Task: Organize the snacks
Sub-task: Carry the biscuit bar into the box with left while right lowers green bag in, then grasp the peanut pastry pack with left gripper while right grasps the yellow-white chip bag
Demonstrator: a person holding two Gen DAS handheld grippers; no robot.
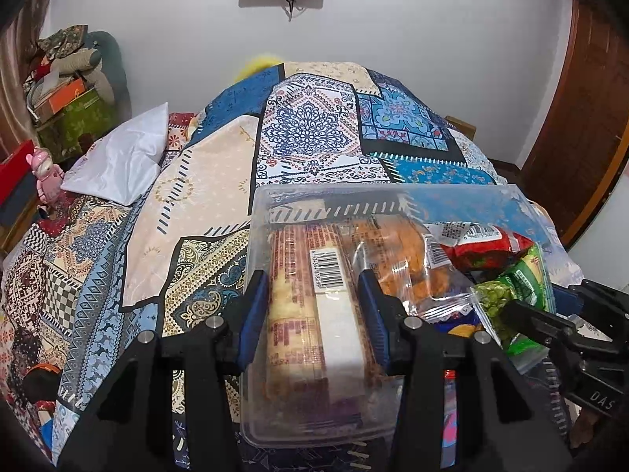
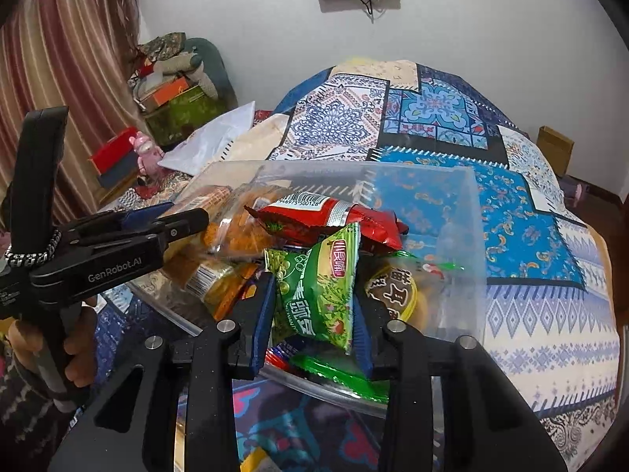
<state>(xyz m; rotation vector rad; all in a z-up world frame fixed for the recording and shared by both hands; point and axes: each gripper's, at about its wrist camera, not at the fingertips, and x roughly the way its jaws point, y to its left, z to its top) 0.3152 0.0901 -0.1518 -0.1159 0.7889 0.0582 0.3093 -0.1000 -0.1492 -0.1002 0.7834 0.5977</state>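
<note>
A clear plastic bin (image 1: 464,200) (image 2: 468,212) sits on the patterned bedspread and holds several snack packs. My left gripper (image 1: 312,299) is closed around a long tan cracker pack (image 1: 310,306) lying in the bin's left side. My right gripper (image 2: 314,306) is shut on a green pea snack bag (image 2: 322,291), held upright over the bin; this bag also shows in the left wrist view (image 1: 511,295). A red snack pack (image 2: 334,216) and an orange cracker bag (image 1: 405,259) lie in the bin behind.
The bed with its blue and beige quilt (image 1: 314,129) fills the space beyond the bin. A white pillow (image 1: 122,157), a pink toy (image 1: 47,177) and stacked boxes (image 1: 67,106) lie to the left. A wooden door (image 1: 582,110) stands at right.
</note>
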